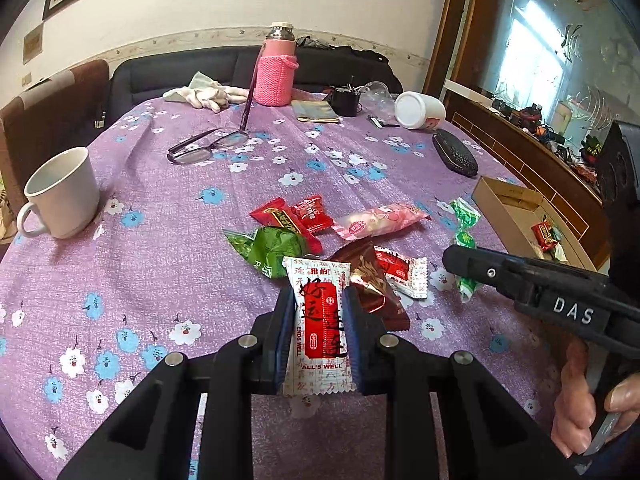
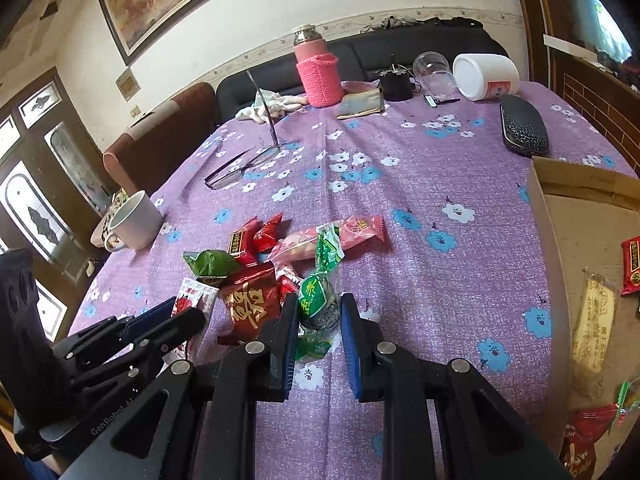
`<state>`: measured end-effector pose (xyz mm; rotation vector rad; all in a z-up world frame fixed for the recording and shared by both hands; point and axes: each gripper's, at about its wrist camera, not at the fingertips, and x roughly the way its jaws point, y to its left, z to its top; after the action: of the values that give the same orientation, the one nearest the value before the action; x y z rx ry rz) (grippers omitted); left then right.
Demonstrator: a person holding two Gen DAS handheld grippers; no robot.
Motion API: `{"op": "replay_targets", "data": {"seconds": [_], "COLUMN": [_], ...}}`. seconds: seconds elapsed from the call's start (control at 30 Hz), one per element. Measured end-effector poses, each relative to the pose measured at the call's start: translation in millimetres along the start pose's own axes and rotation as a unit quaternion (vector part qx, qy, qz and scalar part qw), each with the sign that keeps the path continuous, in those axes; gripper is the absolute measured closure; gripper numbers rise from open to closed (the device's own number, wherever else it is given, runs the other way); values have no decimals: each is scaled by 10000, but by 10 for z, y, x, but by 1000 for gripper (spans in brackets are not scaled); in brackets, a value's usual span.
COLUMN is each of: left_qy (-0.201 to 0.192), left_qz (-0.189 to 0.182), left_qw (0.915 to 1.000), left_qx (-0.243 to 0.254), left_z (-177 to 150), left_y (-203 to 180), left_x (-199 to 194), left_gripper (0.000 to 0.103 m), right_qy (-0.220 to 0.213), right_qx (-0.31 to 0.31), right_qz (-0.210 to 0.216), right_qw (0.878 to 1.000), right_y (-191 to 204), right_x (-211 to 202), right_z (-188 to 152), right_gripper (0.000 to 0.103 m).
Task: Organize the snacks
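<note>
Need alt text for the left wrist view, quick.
The left gripper is shut on a white and red snack packet held above a purple floral tablecloth. More wrapped snacks lie beyond it, with a cardboard box at right.

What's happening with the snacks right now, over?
Left gripper shut on white-and-red snack packet. Right gripper shut on green candy. Snack pile left on tablecloth. Cardboard box alongside, nothing blocking.

Even daylight from a window point(image 1: 536, 48) at right; soft shadows on the tablecloth point(image 1: 160, 240). Sharp centre, strong fisheye bending and dark corners.
</note>
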<state>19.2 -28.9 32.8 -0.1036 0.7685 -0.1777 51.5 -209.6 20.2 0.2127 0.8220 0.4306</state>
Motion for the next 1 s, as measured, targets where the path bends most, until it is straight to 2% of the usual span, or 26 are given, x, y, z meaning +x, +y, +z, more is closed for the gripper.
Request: {"op": "replay_targets", "data": {"seconds": [0.47, 1.0], "left_qy": [102, 112], "left_qz": [-135, -64], "left_qw": [9999, 9999], "left_qx": [13, 25], "left_z": [-16, -23], "left_y": [-32, -23], "left_x": [17, 35], "left_gripper": [80, 80], "right_qy": [39, 19], "right_qx": [-85, -8], "right_qz": [13, 32], "right_qw": [10000, 10000], "right_y": [37, 10], "right_x": [24, 17], "right_z": [-31, -28], "right_gripper": [81, 81]}}
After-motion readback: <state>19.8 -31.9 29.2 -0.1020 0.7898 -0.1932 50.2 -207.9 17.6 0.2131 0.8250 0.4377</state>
